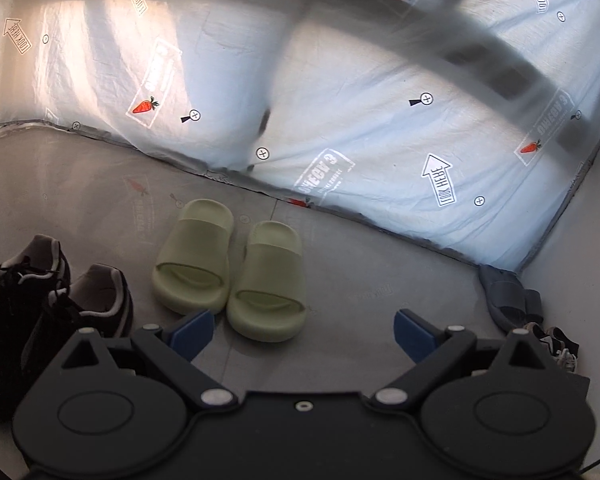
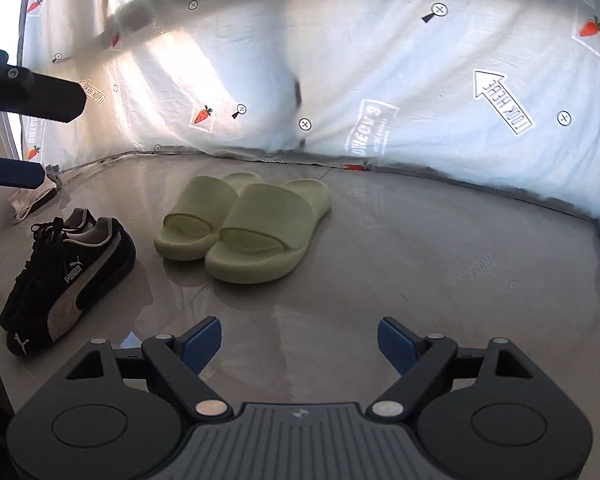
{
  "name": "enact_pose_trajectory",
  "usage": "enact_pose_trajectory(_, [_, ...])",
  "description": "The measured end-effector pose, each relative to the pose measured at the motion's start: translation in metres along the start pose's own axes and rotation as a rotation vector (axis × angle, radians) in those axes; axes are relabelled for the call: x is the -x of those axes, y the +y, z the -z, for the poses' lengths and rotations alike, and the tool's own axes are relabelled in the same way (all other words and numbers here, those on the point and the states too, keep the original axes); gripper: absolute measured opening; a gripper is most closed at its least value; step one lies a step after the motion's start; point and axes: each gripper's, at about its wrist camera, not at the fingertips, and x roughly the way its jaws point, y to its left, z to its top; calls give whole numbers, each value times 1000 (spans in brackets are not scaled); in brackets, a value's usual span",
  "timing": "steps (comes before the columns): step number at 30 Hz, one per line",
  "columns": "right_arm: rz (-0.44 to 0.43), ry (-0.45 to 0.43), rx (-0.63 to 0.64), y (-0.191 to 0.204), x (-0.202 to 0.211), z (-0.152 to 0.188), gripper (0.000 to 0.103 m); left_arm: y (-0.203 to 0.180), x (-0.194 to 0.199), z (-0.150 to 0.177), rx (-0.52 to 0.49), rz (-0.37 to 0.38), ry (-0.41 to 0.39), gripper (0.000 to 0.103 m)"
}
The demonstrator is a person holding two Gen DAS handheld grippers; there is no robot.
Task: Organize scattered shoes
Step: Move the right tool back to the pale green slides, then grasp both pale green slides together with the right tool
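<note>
A pair of pale green slides (image 1: 230,272) stands side by side on the grey floor, just ahead of my left gripper (image 1: 304,336), which is open and empty. The pair also shows in the right wrist view (image 2: 244,228). A pair of black Puma sneakers (image 1: 48,312) stands to the left of the slides; it also shows in the right wrist view (image 2: 68,276). My right gripper (image 2: 300,346) is open and empty above bare floor, short of the slides. The left gripper's fingers (image 2: 16,172) show at the left edge of the right wrist view.
A white printed sheet (image 1: 340,100) hangs as a wall behind the shoes. A grey slipper (image 1: 508,296) and a patterned sneaker (image 1: 556,344) lie at the right by the sheet's edge. A white cloth item (image 2: 32,200) lies at the far left.
</note>
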Motion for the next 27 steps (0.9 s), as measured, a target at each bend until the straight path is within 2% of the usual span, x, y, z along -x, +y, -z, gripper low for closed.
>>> enact_pose_trajectory(7, [-27, -21, -120, 61, -70, -29, 86, 82, 20, -22, 9, -4, 15, 98])
enact_pose_trajectory(11, [-7, -20, -158, 89, -126, -39, 86, 123, 27, -37, -21, -33, 9, 98])
enact_pose_trajectory(14, [24, -12, -169, 98, -159, -44, 86, 153, 28, -46, -13, -52, 17, 98])
enact_pose_trajectory(19, [93, -35, -159, 104, -190, -54, 86, 188, 20, -49, 9, -56, 61, 98])
enact_pose_trajectory(27, [253, -77, -129, 122, -221, -49, 85, 208, 5, -48, -5, -33, 113, 98])
